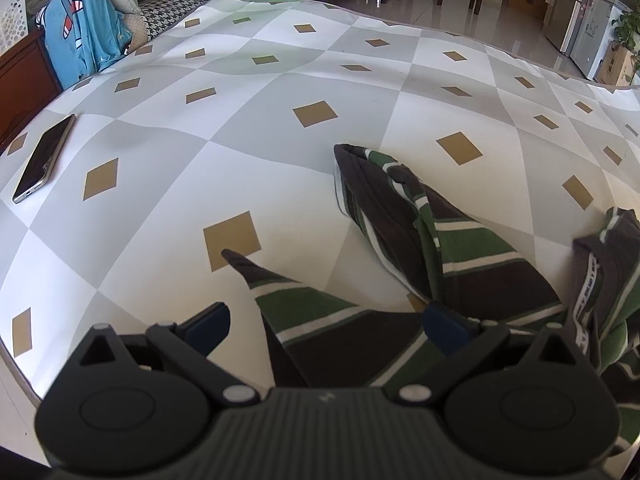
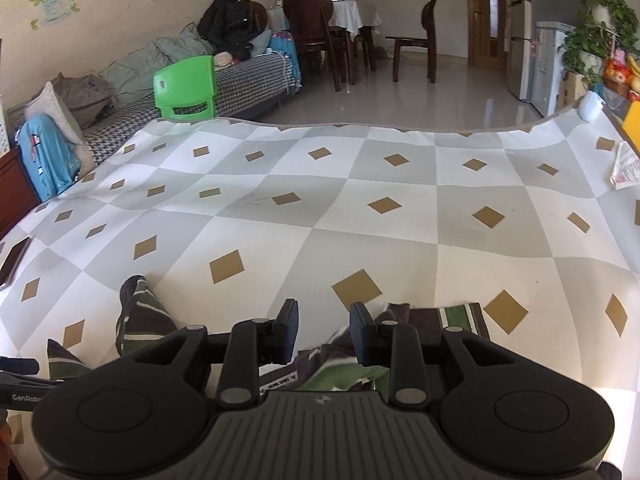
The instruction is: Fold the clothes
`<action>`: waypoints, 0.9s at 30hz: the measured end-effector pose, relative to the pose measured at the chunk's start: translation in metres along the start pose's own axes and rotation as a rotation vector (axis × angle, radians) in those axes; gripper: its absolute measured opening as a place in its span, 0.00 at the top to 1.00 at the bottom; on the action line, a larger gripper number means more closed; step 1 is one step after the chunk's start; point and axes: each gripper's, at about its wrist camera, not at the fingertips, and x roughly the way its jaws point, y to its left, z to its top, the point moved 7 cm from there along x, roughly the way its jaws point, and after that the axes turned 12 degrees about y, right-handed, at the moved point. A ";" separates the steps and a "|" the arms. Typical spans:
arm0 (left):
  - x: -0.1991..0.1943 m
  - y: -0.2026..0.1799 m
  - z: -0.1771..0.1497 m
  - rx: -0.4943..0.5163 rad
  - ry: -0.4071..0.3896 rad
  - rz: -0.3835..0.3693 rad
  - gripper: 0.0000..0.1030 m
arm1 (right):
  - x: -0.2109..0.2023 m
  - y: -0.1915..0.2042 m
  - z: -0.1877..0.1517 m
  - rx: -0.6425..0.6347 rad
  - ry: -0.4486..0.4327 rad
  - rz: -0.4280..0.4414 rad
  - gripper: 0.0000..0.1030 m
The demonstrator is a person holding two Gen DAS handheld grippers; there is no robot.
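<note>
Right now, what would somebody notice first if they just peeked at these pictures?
Probably the rumpled green-and-brown striped garment lying at the near edge of the checkered tablecloth, right in front of both tongs. Next, the bright green chair at the table's far side, and the phone near its left edge.

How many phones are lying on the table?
1. The phone lies face up near the left edge of the checked tablecloth, far from the striped garment. The right wrist view shows only its corner.
</note>
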 end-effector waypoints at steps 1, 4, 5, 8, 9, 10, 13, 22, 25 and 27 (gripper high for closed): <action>0.000 0.001 0.001 -0.004 0.001 0.000 0.00 | 0.000 0.002 0.005 -0.031 0.002 0.027 0.70; 0.000 0.003 0.003 -0.019 0.003 -0.004 0.00 | 0.004 0.018 0.009 -0.154 0.064 0.222 0.62; 0.000 0.004 0.004 -0.024 0.003 -0.005 0.00 | 0.006 0.024 0.007 -0.199 0.095 0.272 0.61; 0.001 0.006 0.008 -0.039 0.005 -0.003 0.00 | 0.012 0.050 -0.011 -0.359 0.182 0.385 0.53; 0.001 0.006 0.008 -0.043 0.006 -0.002 0.00 | 0.014 0.059 -0.019 -0.400 0.207 0.424 0.52; 0.002 0.006 0.009 -0.047 0.008 -0.002 0.00 | 0.014 0.066 -0.027 -0.417 0.234 0.474 0.51; 0.003 0.006 0.011 -0.054 0.012 -0.005 0.00 | 0.015 0.081 -0.048 -0.467 0.295 0.581 0.48; 0.005 0.003 0.019 -0.063 0.022 -0.015 0.00 | 0.007 0.098 -0.071 -0.627 0.292 0.590 0.44; 0.005 0.005 0.023 -0.066 0.018 0.003 0.00 | 0.007 0.106 -0.078 -0.709 0.281 0.576 0.43; 0.005 0.008 0.025 -0.076 0.016 0.014 0.00 | 0.007 0.113 -0.084 -0.766 0.265 0.564 0.43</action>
